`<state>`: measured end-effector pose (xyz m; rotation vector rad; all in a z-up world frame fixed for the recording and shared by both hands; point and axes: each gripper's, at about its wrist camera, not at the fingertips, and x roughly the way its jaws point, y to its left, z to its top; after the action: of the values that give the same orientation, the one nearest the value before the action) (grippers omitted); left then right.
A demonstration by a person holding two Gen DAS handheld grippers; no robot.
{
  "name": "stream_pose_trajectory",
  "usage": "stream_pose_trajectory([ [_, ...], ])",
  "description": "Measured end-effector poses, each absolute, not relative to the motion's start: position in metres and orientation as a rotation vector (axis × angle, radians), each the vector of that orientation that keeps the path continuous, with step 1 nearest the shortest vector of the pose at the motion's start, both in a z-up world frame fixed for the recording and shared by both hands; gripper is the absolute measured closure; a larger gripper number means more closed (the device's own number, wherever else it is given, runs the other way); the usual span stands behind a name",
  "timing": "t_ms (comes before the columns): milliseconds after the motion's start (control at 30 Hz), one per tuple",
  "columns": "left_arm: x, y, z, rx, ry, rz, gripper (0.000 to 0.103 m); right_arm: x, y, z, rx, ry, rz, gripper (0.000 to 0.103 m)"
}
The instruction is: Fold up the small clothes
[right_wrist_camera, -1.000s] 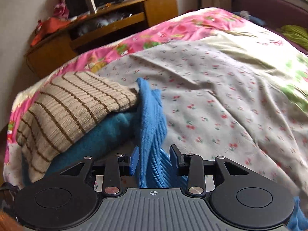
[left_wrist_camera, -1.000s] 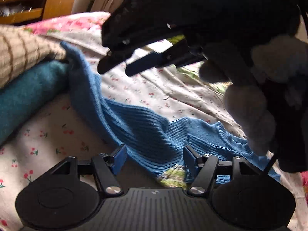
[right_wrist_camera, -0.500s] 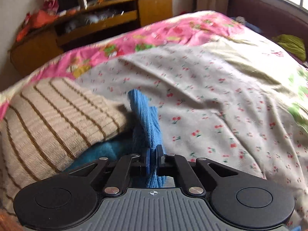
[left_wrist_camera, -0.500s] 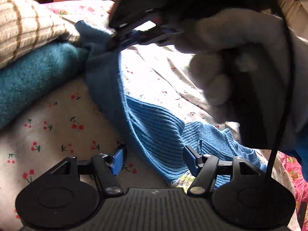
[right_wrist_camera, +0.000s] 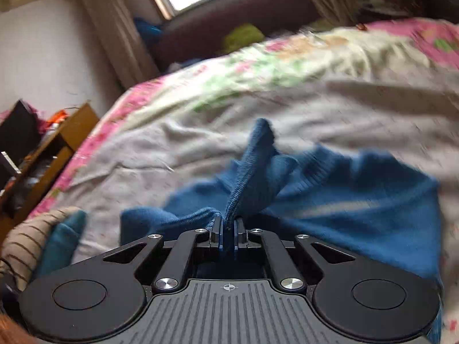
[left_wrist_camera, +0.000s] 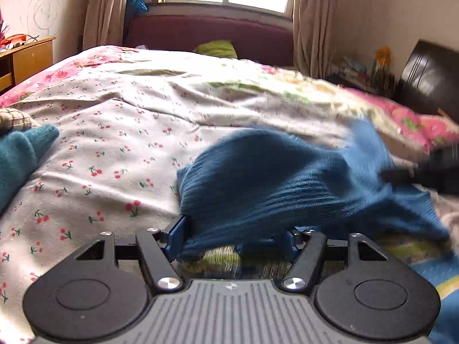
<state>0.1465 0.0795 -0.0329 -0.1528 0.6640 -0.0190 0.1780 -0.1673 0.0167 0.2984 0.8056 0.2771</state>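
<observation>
Right gripper pinches the blue sweater's edge; left gripper gapes wide around its hem.

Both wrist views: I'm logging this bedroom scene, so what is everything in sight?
blue ribbed sweater: one, blue, on the bed, an edge pinched
teal knit: one, teal, left edge of bed
striped beige knit: one, beige with brown lines, over the teal knit
bedspread: one, white with cherries, pink floral border
green cloth: one, by the maroon bench under the window
wooden shelf unit: one, brown, beside the bed
left tongs: open, sweater fold between
right tongs: shut on sweater edge
</observation>
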Motion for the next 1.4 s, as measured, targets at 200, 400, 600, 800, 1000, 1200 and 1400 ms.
stream_pose_trajectory([
  [200,0.143,0.076,-0.038,-0.125,0.673,0.016,0.022,0.157,-0.2,-0.018,0.436,0.826,0.255,0.089],
  [400,0.145,0.076,-0.04,-0.105,0.668,0.02,0.021,0.171,-0.221,-0.008,0.52,0.776,0.201,0.085],
  [600,0.147,0.081,-0.041,-0.137,0.67,0.009,0.02,0.192,-0.237,-0.012,0.593,0.79,0.11,0.077],
  [800,0.147,0.085,-0.042,-0.161,0.67,0.0,0.02,0.216,-0.23,-0.028,0.635,0.851,0.094,0.073],
  [1000,0.147,0.087,-0.039,-0.166,0.659,0.014,0.02,0.216,-0.233,-0.004,0.708,0.805,0.166,0.093],
  [1200,0.145,0.091,-0.02,-0.203,0.588,0.087,0.02,0.189,-0.256,0.054,0.723,0.583,0.239,0.094],
  [1400,0.152,0.067,-0.041,-0.078,0.667,0.074,0.021,0.167,-0.274,0.009,0.6,0.697,0.129,0.093],
])
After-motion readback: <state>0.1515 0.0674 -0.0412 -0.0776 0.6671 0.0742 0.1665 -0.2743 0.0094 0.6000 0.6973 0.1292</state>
